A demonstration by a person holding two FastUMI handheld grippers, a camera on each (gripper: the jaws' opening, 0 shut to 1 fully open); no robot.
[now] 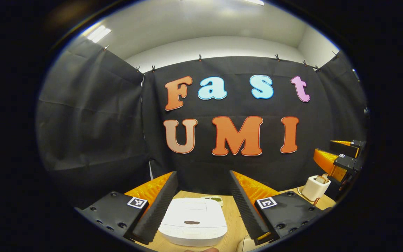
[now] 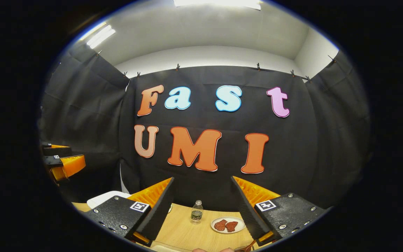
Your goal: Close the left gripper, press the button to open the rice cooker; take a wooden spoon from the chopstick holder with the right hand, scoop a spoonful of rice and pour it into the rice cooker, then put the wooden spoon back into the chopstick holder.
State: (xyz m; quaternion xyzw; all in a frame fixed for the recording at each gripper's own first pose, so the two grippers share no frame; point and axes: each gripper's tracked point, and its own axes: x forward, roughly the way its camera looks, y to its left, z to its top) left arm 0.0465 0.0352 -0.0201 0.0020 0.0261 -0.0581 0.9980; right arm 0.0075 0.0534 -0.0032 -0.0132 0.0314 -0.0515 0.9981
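left gripper (image 1: 203,196): I saw it hanging above the table, fingers spread wide, nothing between them.
rice cooker (image 1: 192,221): white, lid down, bottom centre of the left gripper view, framed between the two fingers.
chopstick holder (image 1: 315,188): white, lower right of that view, wooden pieces poking out the top; I couldn't pick out the spoon.
right gripper (image 2: 205,197): fingers apart, empty, over the wooden table (image 2: 184,231).
extras: small bottle (image 2: 197,211) bottom centre of the right gripper view, plate (image 2: 227,225) with red pieces just right of it.
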